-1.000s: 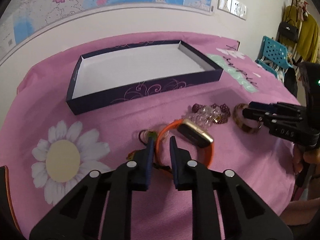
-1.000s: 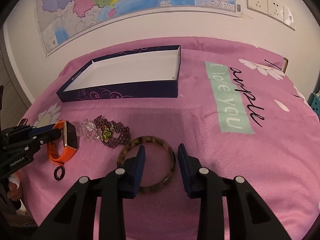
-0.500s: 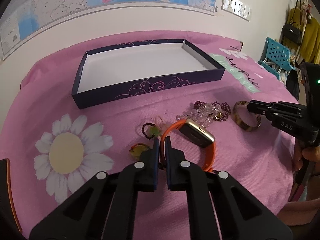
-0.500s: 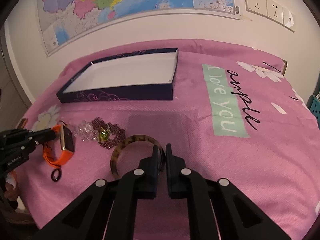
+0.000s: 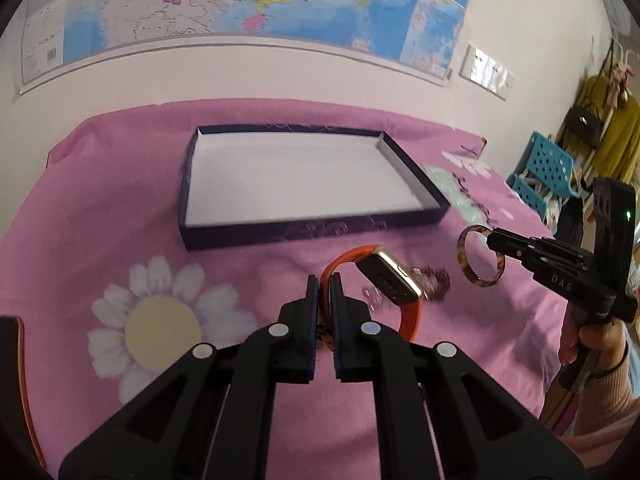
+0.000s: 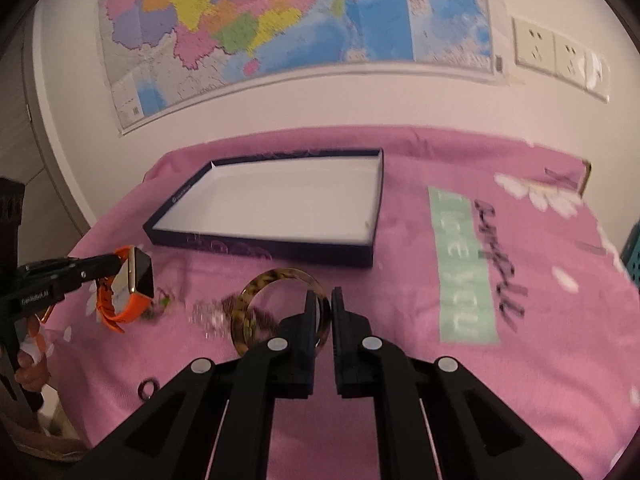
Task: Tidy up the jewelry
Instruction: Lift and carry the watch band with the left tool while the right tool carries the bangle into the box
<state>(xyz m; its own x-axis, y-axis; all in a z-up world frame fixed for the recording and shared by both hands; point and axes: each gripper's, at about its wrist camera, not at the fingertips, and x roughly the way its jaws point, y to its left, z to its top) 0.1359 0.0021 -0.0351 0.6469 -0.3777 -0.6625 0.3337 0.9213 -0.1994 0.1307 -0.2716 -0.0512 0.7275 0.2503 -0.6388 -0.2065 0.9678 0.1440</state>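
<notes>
Left claw [image 5: 325, 280]: jaws clamped on the orange watch strap [image 5: 410, 316], tilted downward, raised off the counter.
Right claw [image 6: 325, 296]: jaws pinched on the tortoiseshell bangle [image 6: 256, 300] rim, tilted downward, lifted.
Right hand [image 5: 596, 340]: wrapped around claw handle, pink sleeve at wrist.

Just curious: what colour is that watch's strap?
Orange strap, gold-cased watch; clearest in the right wrist view.
</notes>
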